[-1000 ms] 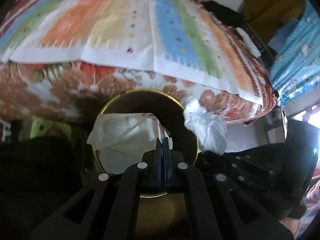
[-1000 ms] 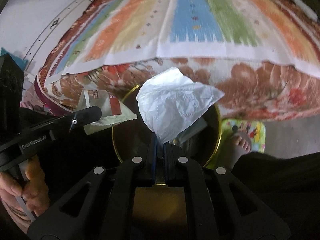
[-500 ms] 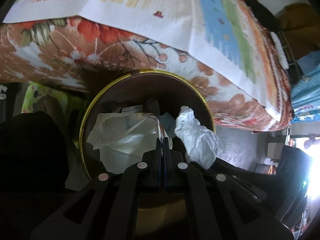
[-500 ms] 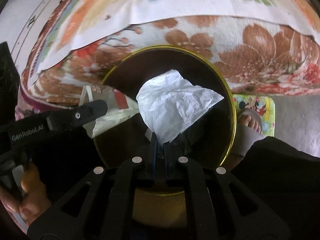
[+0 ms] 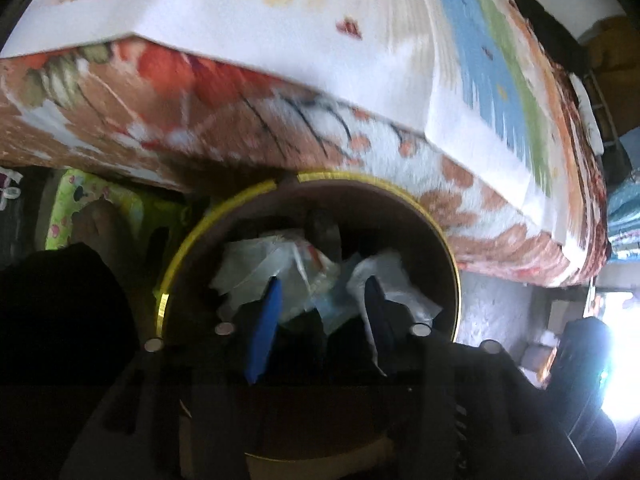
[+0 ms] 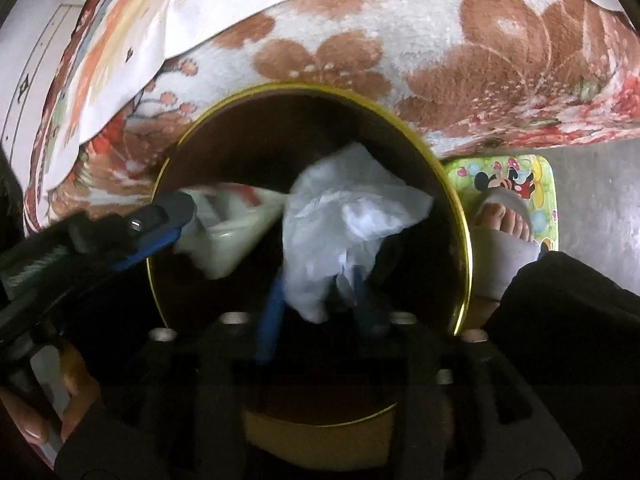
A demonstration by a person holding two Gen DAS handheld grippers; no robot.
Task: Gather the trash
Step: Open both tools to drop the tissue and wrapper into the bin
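A round bin with a gold rim (image 5: pixel 448 248) (image 6: pixel 460 208) stands on the floor against the bed, its inside dark. My left gripper (image 5: pixel 320 308) hangs over its mouth, jaws opening. A clear plastic wrapper (image 5: pixel 276 268) lies loose in the gap beyond its blue pads (image 5: pixel 266 312). My right gripper (image 6: pixel 318 312) is over the same bin, jaws opening too. A crumpled white tissue (image 6: pixel 344 220) sags between its fingers, no longer pinched. The right wrist view shows the left gripper (image 6: pixel 176 224) at the bin's left rim with the wrapper (image 6: pixel 224 236) dropping from it. The tissue (image 5: pixel 392 284) also shows in the left wrist view.
The bed's floral blanket (image 6: pixel 460 52) (image 5: pixel 200 120) and a striped cloth (image 5: pixel 480 60) overhang just behind the bin. A person's foot (image 6: pixel 500 216) rests on a green cartoon mat (image 6: pixel 520 180) to the right. A dark trouser leg (image 6: pixel 568 312) and a hand (image 6: pixel 36 420) flank the bin.
Both grippers sank toward the bin and went from shut to open. The wrapper and the tissue slipped free and are dropping into the bin.
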